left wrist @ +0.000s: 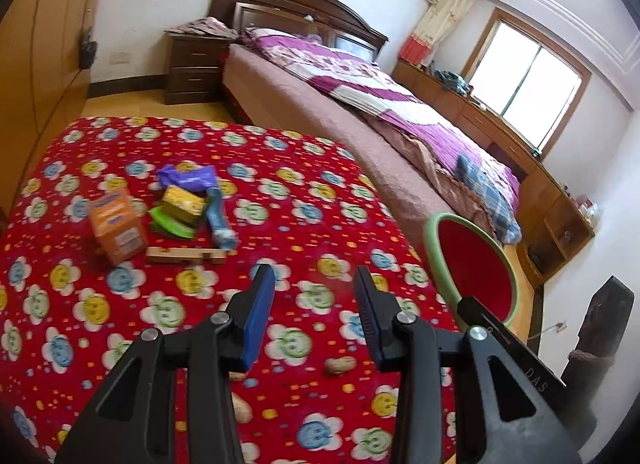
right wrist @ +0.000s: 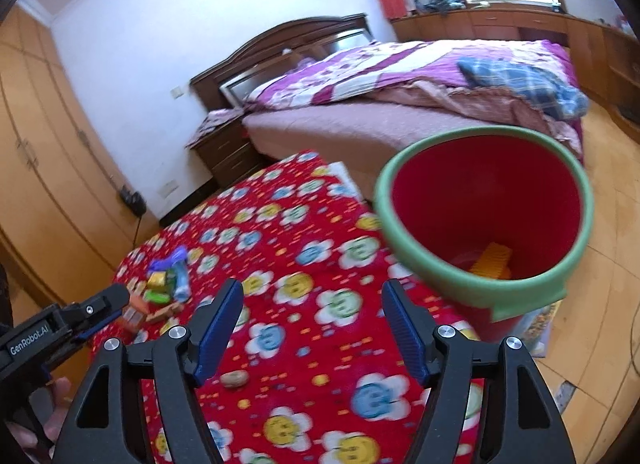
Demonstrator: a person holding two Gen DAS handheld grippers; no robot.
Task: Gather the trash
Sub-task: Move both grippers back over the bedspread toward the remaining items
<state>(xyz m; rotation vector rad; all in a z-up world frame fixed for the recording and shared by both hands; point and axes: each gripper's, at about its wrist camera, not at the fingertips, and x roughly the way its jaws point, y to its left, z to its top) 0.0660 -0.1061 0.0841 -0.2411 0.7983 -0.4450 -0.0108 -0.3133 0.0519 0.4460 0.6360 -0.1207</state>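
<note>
Trash pile (left wrist: 176, 211) at 10 o'clock on desk (left wrist: 320, 191); left gripper (left wrist: 316, 276) and right gripper (right wrist: 312, 292) jaws spread, empty.

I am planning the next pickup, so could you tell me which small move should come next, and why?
I would bring the left gripper forward to the wooden block, the nearest of the clutter beside the orange carton. Both grippers look empty and open, the right gripper nearer the red bin, which already holds a yellow piece. A peanut lies closer still, as an alternative.
</note>
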